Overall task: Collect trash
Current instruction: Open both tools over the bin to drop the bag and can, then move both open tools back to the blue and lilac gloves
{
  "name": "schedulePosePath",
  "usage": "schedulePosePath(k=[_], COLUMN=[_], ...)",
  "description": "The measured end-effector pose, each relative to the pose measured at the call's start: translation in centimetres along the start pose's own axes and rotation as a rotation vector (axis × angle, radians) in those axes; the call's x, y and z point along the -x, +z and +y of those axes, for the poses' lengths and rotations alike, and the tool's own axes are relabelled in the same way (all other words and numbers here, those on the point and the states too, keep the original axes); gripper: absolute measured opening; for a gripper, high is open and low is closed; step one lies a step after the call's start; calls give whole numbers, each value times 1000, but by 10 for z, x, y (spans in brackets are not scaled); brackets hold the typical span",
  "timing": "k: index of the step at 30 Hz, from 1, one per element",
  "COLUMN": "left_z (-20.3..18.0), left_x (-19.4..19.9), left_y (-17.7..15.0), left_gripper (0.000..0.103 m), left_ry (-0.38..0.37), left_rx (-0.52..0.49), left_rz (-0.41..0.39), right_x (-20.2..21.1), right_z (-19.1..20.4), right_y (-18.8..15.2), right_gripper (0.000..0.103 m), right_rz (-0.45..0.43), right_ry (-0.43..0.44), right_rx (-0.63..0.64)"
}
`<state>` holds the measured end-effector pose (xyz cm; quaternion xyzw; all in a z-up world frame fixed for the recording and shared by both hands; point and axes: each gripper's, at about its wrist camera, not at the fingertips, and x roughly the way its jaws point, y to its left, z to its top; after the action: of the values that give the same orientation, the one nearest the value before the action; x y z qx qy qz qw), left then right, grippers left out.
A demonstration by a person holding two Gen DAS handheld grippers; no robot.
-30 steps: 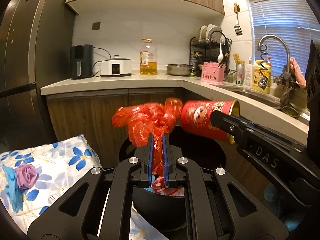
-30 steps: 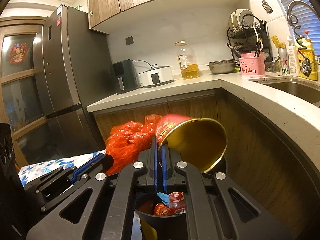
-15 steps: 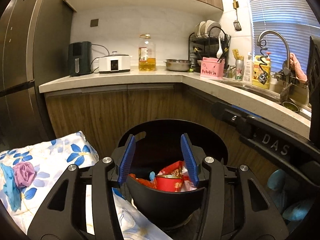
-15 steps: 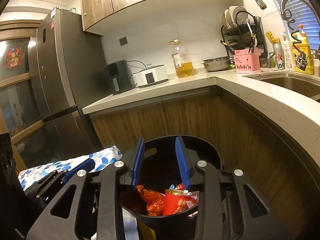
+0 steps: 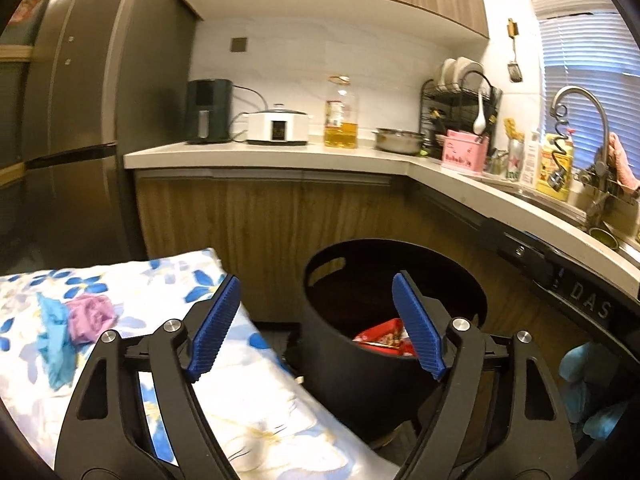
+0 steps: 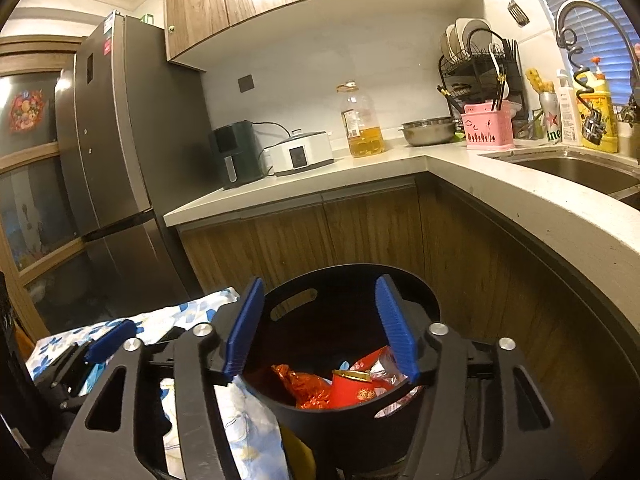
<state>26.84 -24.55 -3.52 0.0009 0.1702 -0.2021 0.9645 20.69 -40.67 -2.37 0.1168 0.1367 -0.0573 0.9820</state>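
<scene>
Down below the counter, the black bin (image 6: 352, 412) stands on the floor against the wooden cabinet fronts (image 6: 360, 228) and serves as the anchor. Inside it lie a red cup (image 6: 352, 390), a crumpled red bag (image 6: 306, 386) just left of the cup, and a red wrapper (image 5: 384, 334). Above the bin's near rim hangs the right gripper (image 6: 320, 326), its jaws opening with nothing between the blue pads. Left of the bin, the left gripper (image 5: 316, 322) is also opening and empty, one finger over the floral cloth (image 5: 132, 292), the other over the bin. On that cloth, well left of the bin, sit a purple wad (image 5: 90, 316) and a blue scrap (image 5: 54, 332).
</scene>
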Motion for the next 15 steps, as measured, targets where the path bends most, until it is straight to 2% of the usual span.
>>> schedulePosePath(k=[9,15], left_z=[37,71], left_x=[44,70], left_y=[-9,-16], left_gripper=[84,90], left_ry=[122,217], left_rx=[45,89], left_rz=[-54,-73], right_x=[14,22], right_z=[30,56], right_y=[-15,-25], right_gripper=[61,65], right_rz=[-12,-18], right_ry=[4,28], right_rx=[19,39])
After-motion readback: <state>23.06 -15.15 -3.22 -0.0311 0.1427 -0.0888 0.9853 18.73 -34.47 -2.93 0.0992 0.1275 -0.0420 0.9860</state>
